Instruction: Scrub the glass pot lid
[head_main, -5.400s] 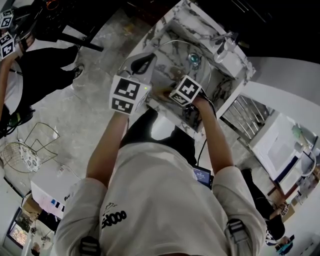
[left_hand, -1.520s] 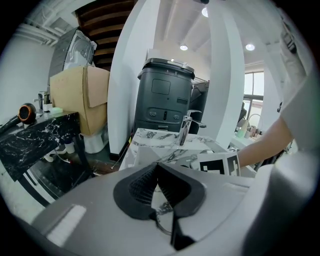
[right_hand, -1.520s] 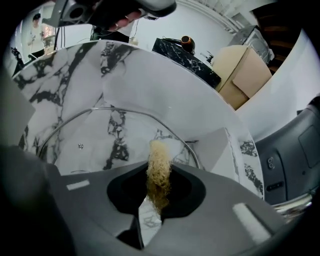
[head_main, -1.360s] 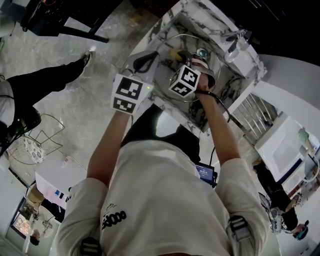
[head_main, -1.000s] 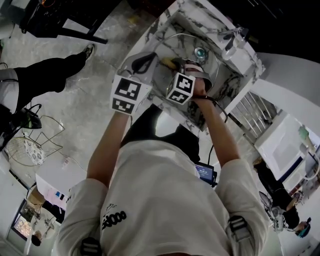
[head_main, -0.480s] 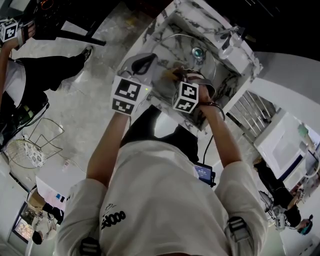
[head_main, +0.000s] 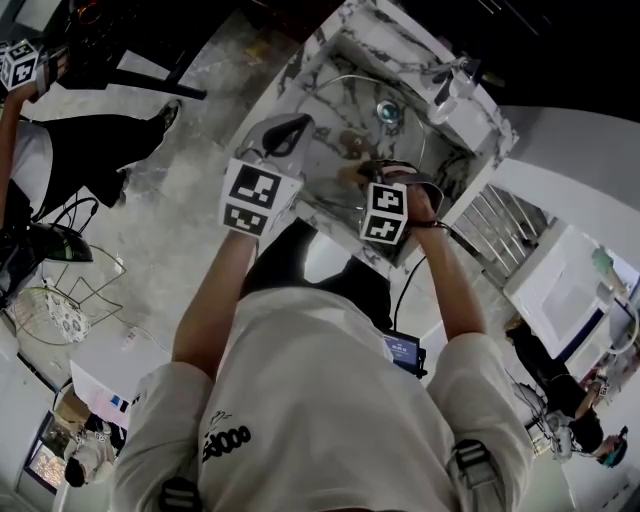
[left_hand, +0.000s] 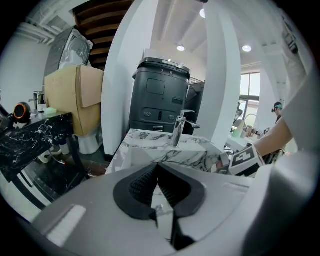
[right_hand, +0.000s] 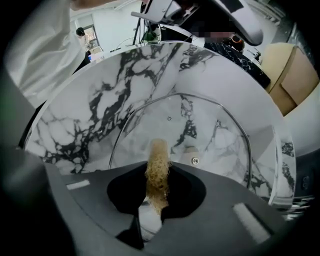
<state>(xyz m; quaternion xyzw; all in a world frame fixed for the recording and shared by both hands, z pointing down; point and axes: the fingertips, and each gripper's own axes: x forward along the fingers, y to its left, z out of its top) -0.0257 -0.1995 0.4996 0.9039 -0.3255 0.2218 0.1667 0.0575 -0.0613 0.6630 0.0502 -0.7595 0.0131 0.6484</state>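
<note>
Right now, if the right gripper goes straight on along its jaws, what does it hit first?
The glass pot lid: the scrub pad clamped in the right gripper leads, and the lid's pane lies ahead in the sink. Gap unclear; possibly touching.

The sink (right_hand: 90, 110) is white marble with black veins. The lid (right_hand: 210, 125) is clear, rimmed in silver. The scrubber (right_hand: 158, 165) is straw-yellow. The left claw (left_hand: 159, 186) and right claw (right_hand: 159, 187) are grey with black pads.
</note>
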